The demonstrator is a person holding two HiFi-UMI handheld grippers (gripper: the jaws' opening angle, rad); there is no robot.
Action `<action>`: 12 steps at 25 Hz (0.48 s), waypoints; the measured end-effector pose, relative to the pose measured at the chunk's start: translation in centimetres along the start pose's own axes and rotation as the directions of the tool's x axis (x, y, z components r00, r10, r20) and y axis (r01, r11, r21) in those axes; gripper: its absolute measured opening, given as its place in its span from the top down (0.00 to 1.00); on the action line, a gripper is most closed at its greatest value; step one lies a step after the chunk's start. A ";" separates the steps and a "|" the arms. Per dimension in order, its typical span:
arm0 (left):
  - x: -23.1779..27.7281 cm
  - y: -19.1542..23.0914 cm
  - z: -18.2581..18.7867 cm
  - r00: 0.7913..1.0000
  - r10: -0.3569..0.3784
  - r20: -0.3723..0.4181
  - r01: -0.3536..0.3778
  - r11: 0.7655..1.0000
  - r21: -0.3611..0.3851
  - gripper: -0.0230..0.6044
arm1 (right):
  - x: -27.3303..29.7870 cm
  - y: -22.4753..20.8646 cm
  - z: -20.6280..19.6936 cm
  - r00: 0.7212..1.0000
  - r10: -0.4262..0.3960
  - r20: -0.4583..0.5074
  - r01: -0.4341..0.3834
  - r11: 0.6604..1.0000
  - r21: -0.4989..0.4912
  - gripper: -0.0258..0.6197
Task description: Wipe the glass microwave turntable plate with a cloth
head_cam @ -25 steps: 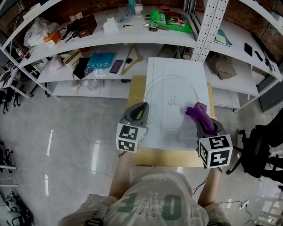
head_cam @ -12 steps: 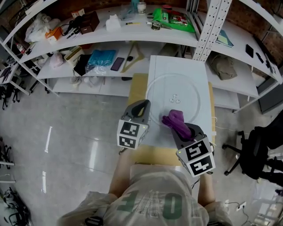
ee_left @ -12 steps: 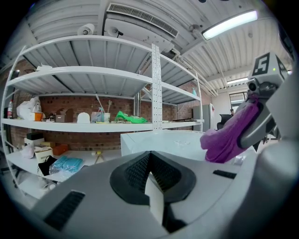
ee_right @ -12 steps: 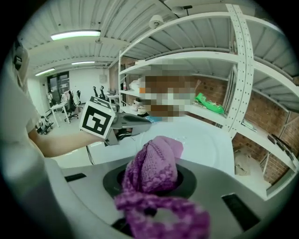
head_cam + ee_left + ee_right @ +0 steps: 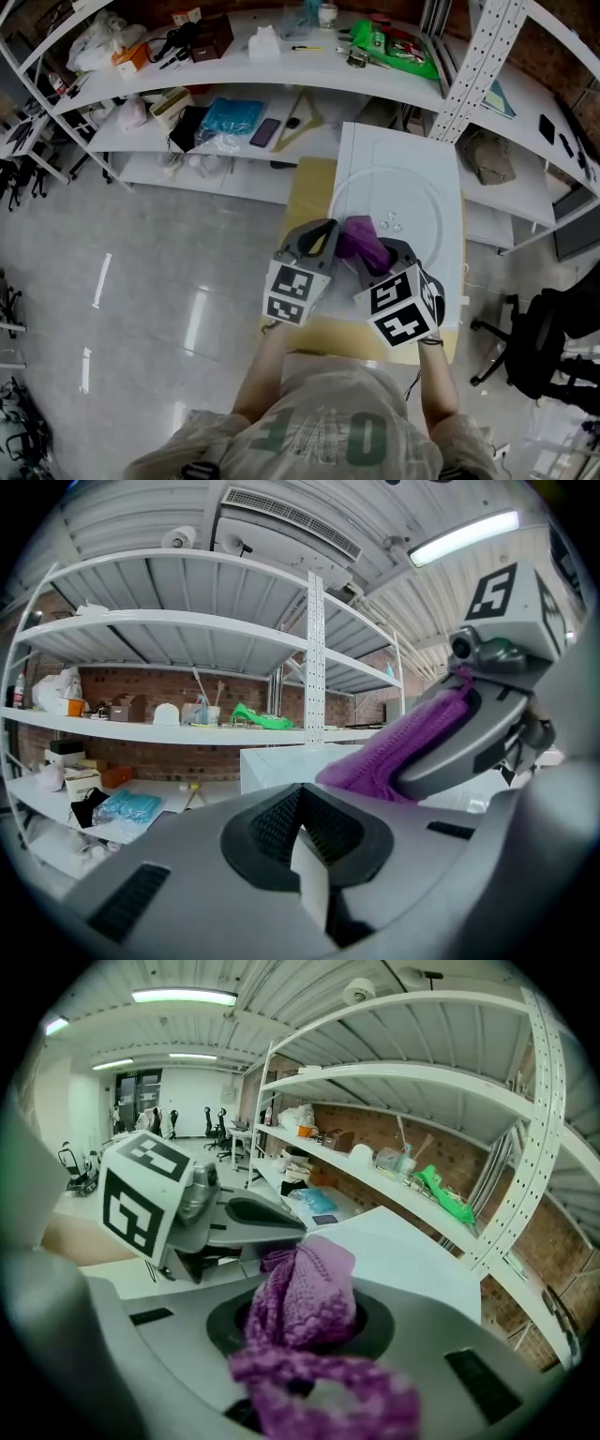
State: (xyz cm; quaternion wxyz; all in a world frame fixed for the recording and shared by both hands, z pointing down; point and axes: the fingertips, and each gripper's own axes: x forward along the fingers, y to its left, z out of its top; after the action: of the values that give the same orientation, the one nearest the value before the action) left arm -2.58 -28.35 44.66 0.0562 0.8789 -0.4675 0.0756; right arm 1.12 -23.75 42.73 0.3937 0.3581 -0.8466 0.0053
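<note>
Two claws sit close together at the near-left rim of the round clear glass turntable plate [image 5: 414, 200], which lies flat on a white rectangular panel [image 5: 398, 145]. The right claw [image 5: 373, 255] is clamped on the bunched purple knitted cloth [image 5: 361, 236], which sticks out past its tips, just beside the left claw [image 5: 322, 232]. We cannot tell whether the cloth touches the glass. The left claw's jaws are pressed together, with nothing visible between them. Most of the plate, hub included, lies ahead and to the right of the right claw. We judge the next stroke must sweep that way, and the right hand carries it.
</note>
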 end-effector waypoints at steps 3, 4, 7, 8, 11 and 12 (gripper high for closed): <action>0.0 0.0 0.0 1.000 -0.004 0.007 0.004 1.000 0.000 0.96 | 1.3 -1.4 0.8 1.000 -0.017 -0.004 0.017 1.000 0.002 0.88; 0.0 0.0 0.1 1.000 -0.006 0.009 0.006 1.000 0.001 0.96 | 1.7 -1.9 1.2 1.000 -0.024 -0.004 0.024 1.000 -0.001 0.88; -0.1 -0.1 0.2 1.000 -0.011 0.009 0.011 1.000 -0.004 0.96 | 2.8 -3.1 1.9 0.999 -0.047 -0.008 0.047 0.999 -0.027 0.88; -0.1 -0.1 0.2 1.000 -0.013 0.010 0.013 1.000 -0.006 0.96 | 3.1 -3.3 2.1 0.999 -0.051 -0.010 0.051 0.998 -0.034 0.88; -0.1 -0.1 0.3 1.000 -0.015 0.010 0.015 1.000 -0.005 0.96 | 3.9 -4.1 2.7 0.999 -0.050 -0.006 0.050 0.998 -0.036 0.88; -0.1 -0.1 0.3 1.000 -0.015 0.009 0.015 1.000 -0.005 0.96 | 4.2 -4.3 2.8 0.999 -0.050 -0.003 0.050 0.998 -0.033 0.88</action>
State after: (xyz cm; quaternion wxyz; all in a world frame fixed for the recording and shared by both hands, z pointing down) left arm -2.50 -28.30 44.30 0.0567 0.8826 -0.4613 0.0699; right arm 0.08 -30.28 42.39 0.4011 0.3728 -0.8366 -0.0178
